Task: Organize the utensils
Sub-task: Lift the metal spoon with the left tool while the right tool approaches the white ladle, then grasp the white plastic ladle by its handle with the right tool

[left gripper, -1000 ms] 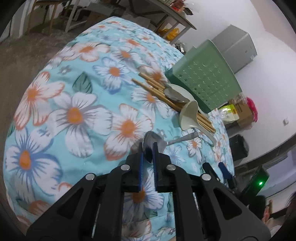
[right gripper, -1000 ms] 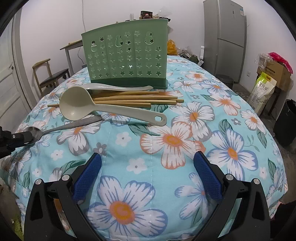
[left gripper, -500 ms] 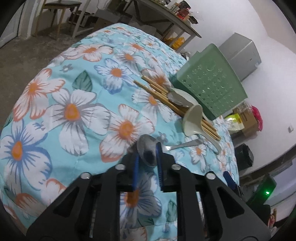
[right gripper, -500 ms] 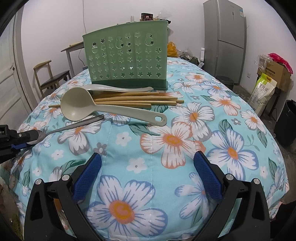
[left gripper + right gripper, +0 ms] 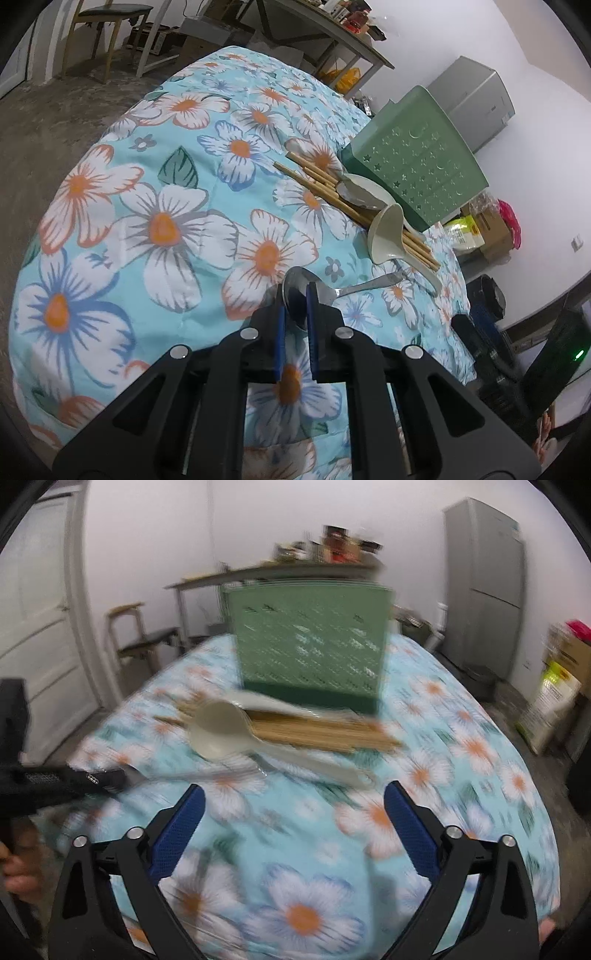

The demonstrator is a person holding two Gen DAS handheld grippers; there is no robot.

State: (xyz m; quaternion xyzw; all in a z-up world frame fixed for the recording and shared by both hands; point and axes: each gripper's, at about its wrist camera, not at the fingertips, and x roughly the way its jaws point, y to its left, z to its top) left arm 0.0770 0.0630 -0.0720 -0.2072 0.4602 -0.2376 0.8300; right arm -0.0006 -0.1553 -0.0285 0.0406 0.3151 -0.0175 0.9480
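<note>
My left gripper (image 5: 294, 300) is shut on the bowl of a metal spoon (image 5: 364, 286) whose handle points right, low over the floral cloth. Beyond it lie a cream ladle (image 5: 386, 236), bamboo chopsticks (image 5: 321, 181) and a second cream spoon (image 5: 360, 190), in front of a green perforated utensil holder (image 5: 415, 166). My right gripper (image 5: 293, 821) is open and empty, above the cloth, facing the ladle (image 5: 221, 731), chopsticks (image 5: 321, 733) and holder (image 5: 310, 642). The right wrist view is blurred; the left gripper (image 5: 92, 777) shows at its left edge.
The table is covered with a blue floral cloth (image 5: 166, 229). A chair (image 5: 110, 14) and a side table (image 5: 325, 29) stand behind it. A grey fridge (image 5: 484, 587), boxes and bags (image 5: 557, 686) stand to the right. A white door (image 5: 37, 620) is at left.
The left gripper has lifted and pulled back a little with the spoon. The right gripper has moved forward and up toward the holder, which blurs its view.
</note>
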